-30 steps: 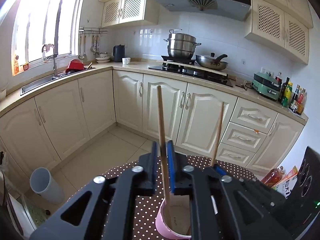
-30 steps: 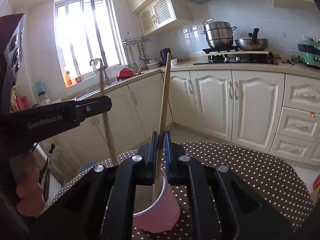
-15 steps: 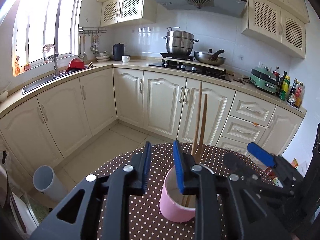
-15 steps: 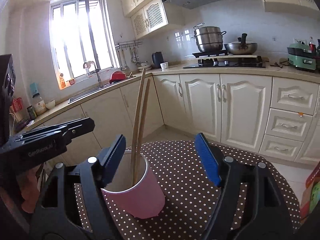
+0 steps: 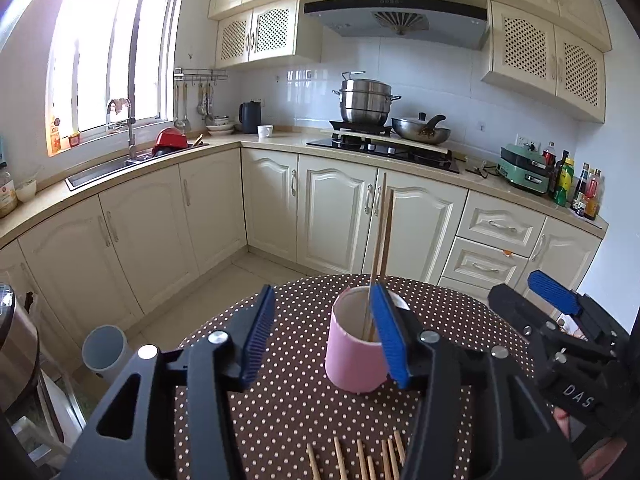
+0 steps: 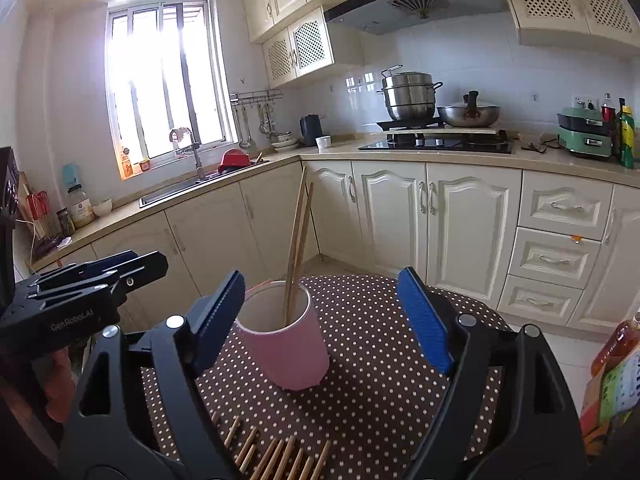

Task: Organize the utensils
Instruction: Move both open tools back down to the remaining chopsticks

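A pink cup [image 5: 354, 354] stands on the brown polka-dot table [image 5: 292, 408]; it also shows in the right wrist view [image 6: 290, 342]. Two wooden chopsticks [image 5: 382, 248] stand in it, leaning on the rim, also in the right wrist view [image 6: 298, 240]. Several more chopsticks [image 5: 360, 460] lie on the table near the front edge, also in the right wrist view [image 6: 276, 454]. My left gripper [image 5: 326, 338] is open and empty, just in front of the cup. My right gripper [image 6: 330, 318] is open and empty, behind the cup and to its right.
The round table [image 6: 380, 380] stands in a kitchen with cream cabinets [image 5: 340, 220]. A grey bin [image 5: 102, 354] stands on the floor at the left. A bottle and packet [image 6: 612, 376] sit at the table's right edge. A metal pot [image 5: 12, 344] is at far left.
Both grippers opened and let their chopsticks drop into the pink cup. Both then pulled back from the cup, bringing the loose chopsticks on the table into view.
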A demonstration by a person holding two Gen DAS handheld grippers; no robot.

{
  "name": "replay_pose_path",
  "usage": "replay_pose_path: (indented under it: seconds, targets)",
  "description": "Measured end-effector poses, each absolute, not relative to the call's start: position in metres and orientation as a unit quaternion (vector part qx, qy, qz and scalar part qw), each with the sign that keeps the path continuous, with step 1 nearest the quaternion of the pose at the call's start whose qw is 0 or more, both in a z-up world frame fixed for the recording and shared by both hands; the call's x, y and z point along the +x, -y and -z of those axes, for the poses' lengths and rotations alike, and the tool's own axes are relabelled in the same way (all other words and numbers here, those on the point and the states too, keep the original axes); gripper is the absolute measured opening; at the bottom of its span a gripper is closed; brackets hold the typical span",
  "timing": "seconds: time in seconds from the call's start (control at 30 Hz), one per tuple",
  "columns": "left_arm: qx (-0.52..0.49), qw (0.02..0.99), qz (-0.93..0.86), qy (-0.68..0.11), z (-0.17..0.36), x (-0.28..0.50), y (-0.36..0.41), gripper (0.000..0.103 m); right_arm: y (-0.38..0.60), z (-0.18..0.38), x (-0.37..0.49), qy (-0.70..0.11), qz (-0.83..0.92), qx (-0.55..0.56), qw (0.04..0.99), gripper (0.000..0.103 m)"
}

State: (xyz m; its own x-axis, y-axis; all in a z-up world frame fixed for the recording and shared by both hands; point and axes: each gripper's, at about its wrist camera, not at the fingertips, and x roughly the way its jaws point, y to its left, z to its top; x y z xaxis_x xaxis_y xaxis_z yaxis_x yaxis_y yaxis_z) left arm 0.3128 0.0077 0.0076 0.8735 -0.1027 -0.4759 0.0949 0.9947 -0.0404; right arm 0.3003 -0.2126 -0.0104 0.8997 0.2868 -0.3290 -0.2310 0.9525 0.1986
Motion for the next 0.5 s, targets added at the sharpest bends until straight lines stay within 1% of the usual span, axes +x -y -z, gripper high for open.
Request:
replay_pose_path:
  seconds: [0.03, 0.17, 0.23, 0.3, 0.5]
  targets:
    - [-0.008, 0.968, 0.049, -0.245, -0.009, 0.308, -0.008, 0.057, 0.214, 0.009, 0.295, -0.181, -0.133, 0.077, 0.971, 0.08]
    - [-0.006, 0.968, 0.049, -0.246, -0.008, 0.28, -0.012, 0.061, 0.216, 0.007, 0.277, -0.198, -0.134, 0.079, 0.968, 0.083]
    - [-0.007, 0.967, 0.048, -0.249, -0.006, 0.269, -0.014, 0.065, 0.216, 0.008, 0.269, -0.217, -0.136, 0.079, 0.963, 0.084]
    - [-0.008, 0.966, 0.045, -0.256, -0.002, 0.258, -0.018, 0.067, 0.215, 0.011, 0.265, -0.234, -0.134, 0.077, 0.96, 0.085]
    - [-0.015, 0.957, 0.035, -0.288, 0.02, 0.239, -0.031, 0.068, 0.209, 0.033, 0.252, -0.289, -0.125, 0.059, 0.947, 0.086]
